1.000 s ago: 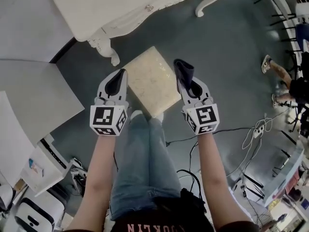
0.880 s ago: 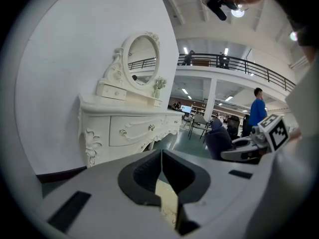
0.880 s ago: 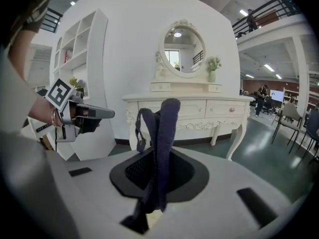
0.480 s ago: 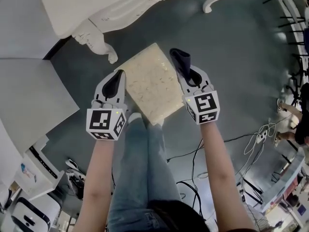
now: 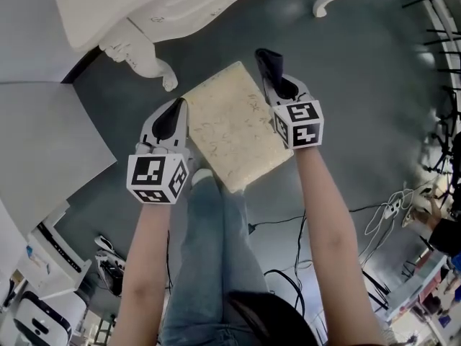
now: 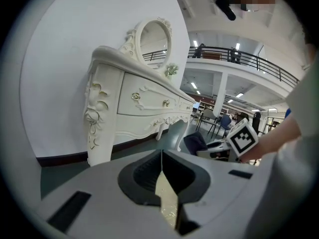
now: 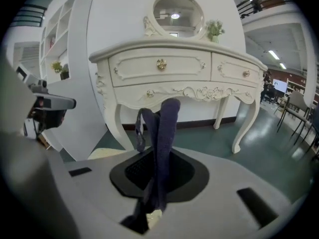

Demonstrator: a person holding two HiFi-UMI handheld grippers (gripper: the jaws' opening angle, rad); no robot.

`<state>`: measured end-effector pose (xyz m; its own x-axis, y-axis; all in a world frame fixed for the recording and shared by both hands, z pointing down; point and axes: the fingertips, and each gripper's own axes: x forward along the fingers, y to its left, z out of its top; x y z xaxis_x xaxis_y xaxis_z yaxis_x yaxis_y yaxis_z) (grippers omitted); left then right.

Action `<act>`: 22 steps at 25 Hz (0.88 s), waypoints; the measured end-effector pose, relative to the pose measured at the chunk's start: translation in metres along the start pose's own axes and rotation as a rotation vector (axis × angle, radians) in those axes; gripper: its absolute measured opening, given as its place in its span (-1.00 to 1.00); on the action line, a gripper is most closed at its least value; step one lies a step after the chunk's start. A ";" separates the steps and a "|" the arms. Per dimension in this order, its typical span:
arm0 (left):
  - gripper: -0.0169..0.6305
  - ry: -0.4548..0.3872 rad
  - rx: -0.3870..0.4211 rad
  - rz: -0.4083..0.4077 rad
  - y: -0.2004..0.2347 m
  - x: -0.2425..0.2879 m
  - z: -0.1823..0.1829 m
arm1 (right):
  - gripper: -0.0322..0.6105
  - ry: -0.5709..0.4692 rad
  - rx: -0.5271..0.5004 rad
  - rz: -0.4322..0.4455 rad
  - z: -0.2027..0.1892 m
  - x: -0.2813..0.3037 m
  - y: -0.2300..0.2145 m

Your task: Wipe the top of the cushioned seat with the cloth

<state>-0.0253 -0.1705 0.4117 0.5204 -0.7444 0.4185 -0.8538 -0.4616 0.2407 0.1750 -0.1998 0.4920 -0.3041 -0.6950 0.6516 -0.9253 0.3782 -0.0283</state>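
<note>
Green-grey floor (image 5: 360, 85) lies under one white table (image 5: 144, 6) and one cream cushioned seat (image 5: 230, 125). Two grippers hang over the seat's edges. The left gripper (image 5: 175, 114) is closed with nothing in it. The right gripper (image 5: 277, 85) pinches the one dark blue cloth (image 5: 265, 63), which sticks up. Only the gripper views show the table's round mirror (image 7: 174, 11).
</note>
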 end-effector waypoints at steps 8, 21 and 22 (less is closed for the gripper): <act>-0.92 0.018 -0.021 0.022 0.015 0.003 -0.015 | -0.77 0.173 -0.050 0.021 -0.032 0.053 0.005; -0.92 0.034 -0.037 0.039 0.033 0.006 -0.019 | -0.78 0.431 -0.225 0.116 -0.048 0.096 0.019; -0.92 0.035 -0.038 0.038 0.033 0.006 -0.019 | -0.78 0.435 -0.256 0.132 -0.048 0.096 0.021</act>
<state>-0.0508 -0.1807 0.4389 0.4873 -0.7435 0.4580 -0.8732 -0.4139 0.2572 0.1371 -0.2290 0.5899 -0.2418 -0.3336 0.9112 -0.7835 0.6211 0.0195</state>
